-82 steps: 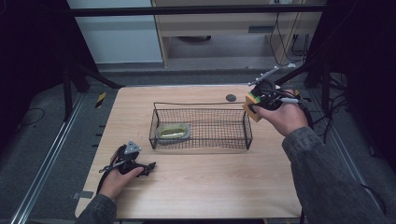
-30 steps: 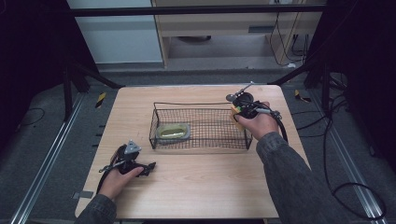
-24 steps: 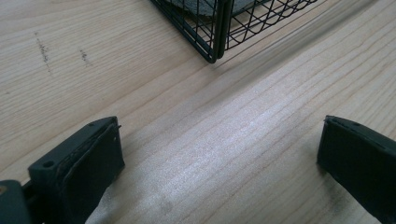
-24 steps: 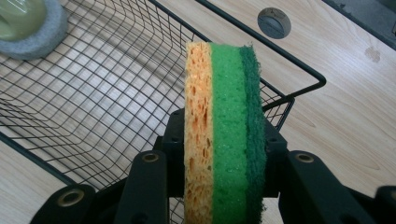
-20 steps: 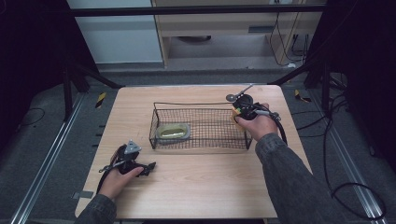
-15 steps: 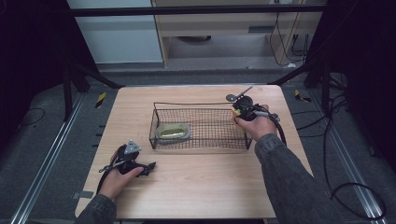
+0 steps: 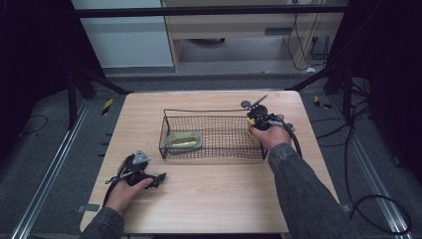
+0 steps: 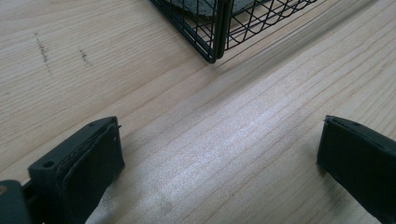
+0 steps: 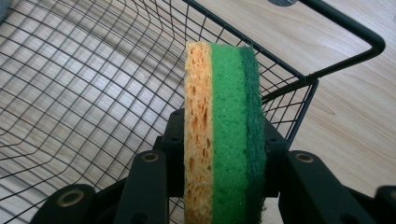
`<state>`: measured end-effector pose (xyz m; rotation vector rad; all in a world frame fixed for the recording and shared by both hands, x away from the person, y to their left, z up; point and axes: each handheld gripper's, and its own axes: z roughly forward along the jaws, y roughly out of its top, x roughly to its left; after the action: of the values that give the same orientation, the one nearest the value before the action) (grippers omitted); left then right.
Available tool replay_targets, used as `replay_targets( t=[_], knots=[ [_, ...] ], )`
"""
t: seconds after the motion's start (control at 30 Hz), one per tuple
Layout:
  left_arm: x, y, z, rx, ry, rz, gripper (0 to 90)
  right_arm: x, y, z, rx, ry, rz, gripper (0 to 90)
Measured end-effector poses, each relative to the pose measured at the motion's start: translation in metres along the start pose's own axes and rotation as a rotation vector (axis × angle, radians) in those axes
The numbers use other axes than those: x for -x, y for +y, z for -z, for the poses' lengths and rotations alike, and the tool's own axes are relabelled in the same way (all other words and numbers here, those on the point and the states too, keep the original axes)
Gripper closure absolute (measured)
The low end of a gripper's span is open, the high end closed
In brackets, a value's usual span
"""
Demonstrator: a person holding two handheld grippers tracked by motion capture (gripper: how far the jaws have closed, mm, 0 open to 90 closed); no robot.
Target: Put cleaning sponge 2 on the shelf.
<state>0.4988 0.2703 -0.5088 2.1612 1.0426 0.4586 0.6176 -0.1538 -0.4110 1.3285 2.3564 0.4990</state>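
Right gripper (image 9: 219, 186) clamps the yellow-and-green layered sponge (image 9: 224, 130) over the black wire basket's (image 7: 214, 112) right end; early release risks snagging the rim. Left gripper (image 8: 219, 158) rests open on the wooden table (image 7: 224, 194).

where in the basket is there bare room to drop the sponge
The wire basket is bare mesh from the green dish at its left end across to its right wall, where the right gripper holds the sponge. The only crowded spot is the left end.
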Motion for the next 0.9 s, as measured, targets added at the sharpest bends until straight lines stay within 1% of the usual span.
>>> replay_targets(
  t=[0.17, 0.3, 0.33, 0.37, 0.43, 0.53, 0.67, 0.9],
  knots=[
    [0.0, 0.0, 0.0, 0.003, 0.0, 0.003, 0.0, 0.0, 0.0, -0.004, -0.009, 0.002, -0.006, 64.5],
    [0.0, 0.0, 0.0, 0.002, 0.0, 0.002, 0.0, -0.001, 0.001, -0.007, -0.011, -0.002, 0.003, 64.4],
    [0.0, 0.0, 0.0, 0.002, 0.0, 0.003, 0.0, -0.001, 0.001, -0.007, -0.014, 0.0, -0.006, 64.4],
    [0.0, 0.0, 0.0, 0.002, 0.0, 0.003, 0.0, -0.002, 0.001, -0.009, -0.021, 0.0, -0.007, 64.3],
    [0.0, 0.0, 0.0, 0.002, 0.0, 0.002, 0.0, -0.002, 0.001, -0.011, -0.019, 0.001, -0.003, 64.3],
    [0.0, 0.0, 0.0, 0.004, 0.0, 0.004, 0.0, -0.002, 0.001, -0.011, -0.022, 0.001, -0.007, 64.3],
    [0.0, 0.0, 0.0, 0.003, -0.001, 0.003, 0.0, -0.003, 0.002, -0.012, -0.024, 0.001, 0.001, 64.2],
    [0.0, 0.0, 0.0, 0.003, -0.001, 0.003, 0.0, -0.003, 0.002, -0.013, -0.029, 0.001, -0.008, 63.4]
  ],
)
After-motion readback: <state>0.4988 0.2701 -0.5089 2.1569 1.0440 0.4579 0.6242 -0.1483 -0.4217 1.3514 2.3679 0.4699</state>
